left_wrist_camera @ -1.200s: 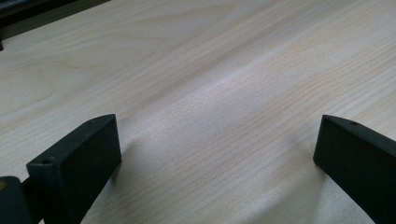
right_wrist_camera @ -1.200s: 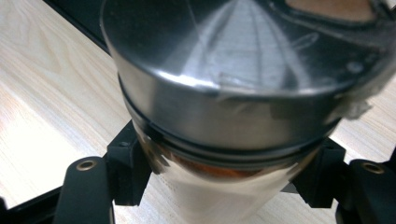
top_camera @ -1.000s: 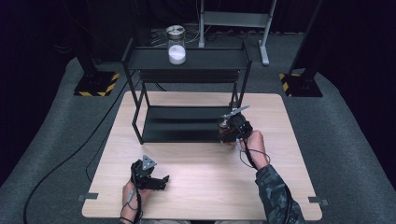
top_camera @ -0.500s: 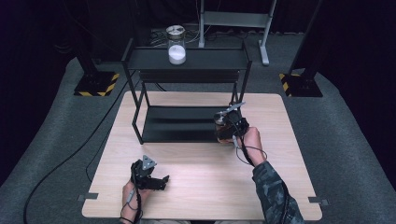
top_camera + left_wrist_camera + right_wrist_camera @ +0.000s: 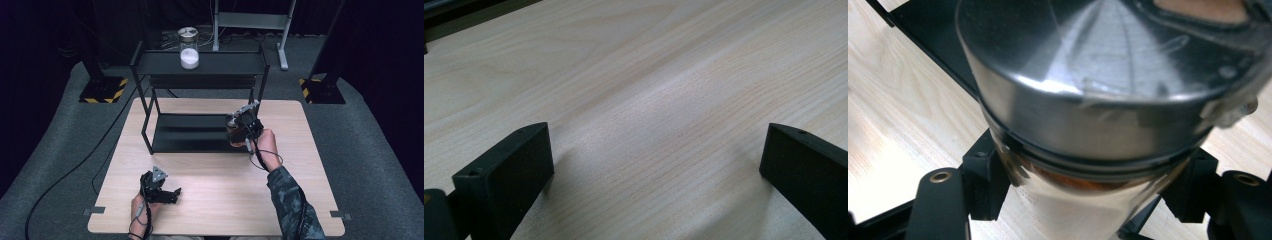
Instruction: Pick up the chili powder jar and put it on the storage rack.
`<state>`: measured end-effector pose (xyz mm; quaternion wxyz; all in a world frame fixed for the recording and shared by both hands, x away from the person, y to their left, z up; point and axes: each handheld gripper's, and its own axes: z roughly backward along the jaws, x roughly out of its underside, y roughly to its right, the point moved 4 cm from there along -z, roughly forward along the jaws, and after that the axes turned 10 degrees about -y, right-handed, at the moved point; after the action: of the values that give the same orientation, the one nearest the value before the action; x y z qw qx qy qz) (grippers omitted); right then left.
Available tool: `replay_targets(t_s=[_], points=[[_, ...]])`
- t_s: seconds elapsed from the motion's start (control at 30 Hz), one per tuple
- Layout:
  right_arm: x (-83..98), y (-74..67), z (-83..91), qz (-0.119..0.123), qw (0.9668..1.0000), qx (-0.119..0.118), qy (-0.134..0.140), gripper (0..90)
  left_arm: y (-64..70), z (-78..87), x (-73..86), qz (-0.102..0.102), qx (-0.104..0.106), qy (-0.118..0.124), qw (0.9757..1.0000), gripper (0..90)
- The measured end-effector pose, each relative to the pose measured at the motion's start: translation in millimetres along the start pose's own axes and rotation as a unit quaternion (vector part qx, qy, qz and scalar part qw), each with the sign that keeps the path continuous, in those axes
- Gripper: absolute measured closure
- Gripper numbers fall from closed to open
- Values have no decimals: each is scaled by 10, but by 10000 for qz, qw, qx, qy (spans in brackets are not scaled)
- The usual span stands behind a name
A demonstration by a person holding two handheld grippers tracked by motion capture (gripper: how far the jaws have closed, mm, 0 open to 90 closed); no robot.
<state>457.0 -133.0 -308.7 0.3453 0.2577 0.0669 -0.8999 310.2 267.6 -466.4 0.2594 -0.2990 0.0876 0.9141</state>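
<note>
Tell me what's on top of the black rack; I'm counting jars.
One glass jar with a metal lid stands on the black rack's top shelf, holding something white. The lower shelf's rear is shadowed by the top shelf, so anything there can't be seen.

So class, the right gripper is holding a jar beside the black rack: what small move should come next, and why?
Probably keep lifting the jar toward the rack's top shelf. The right gripper is shut on it just below the metal lid, at the lower shelf's right end, and another jar already stands on top. The left gripper rests open on the table.
</note>
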Motion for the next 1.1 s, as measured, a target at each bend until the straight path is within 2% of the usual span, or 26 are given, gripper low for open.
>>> replay_targets(t_s=[1.1], points=[[-313,54,362,197,9997,117,34,310,-4,-2,-4,0,3,-2,10000,0]])
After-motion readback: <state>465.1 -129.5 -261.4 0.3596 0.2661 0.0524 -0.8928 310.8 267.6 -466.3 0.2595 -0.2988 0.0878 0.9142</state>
